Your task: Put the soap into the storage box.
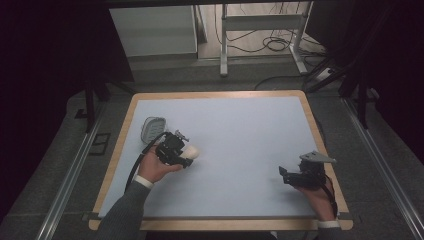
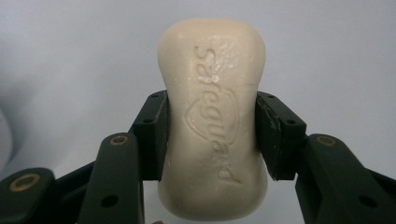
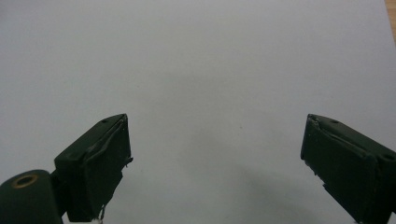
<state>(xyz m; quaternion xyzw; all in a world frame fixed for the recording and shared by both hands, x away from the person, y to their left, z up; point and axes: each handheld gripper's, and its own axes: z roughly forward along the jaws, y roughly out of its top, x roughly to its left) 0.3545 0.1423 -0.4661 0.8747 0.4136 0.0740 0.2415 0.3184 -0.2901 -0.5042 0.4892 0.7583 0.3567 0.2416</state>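
Note:
A cream bar of soap (image 2: 212, 116) with embossed lettering sits between the two black jaws of my left gripper (image 2: 211, 135), which press on its narrow waist. From above, the soap (image 1: 191, 151) pokes out to the right of the left gripper (image 1: 186, 156) at the table's left side. A grey oval soap dish (image 1: 152, 128) lies just behind and left of that hand. At the right front of the table my right gripper (image 1: 283, 174) points left; its jaws (image 3: 215, 163) stand wide apart over bare mat.
A pale blue mat (image 1: 240, 135) covers the wooden-edged table (image 1: 320, 135). Beyond the far edge stand a white cabinet (image 1: 152, 30) and a metal frame with cables (image 1: 262, 35) on the floor.

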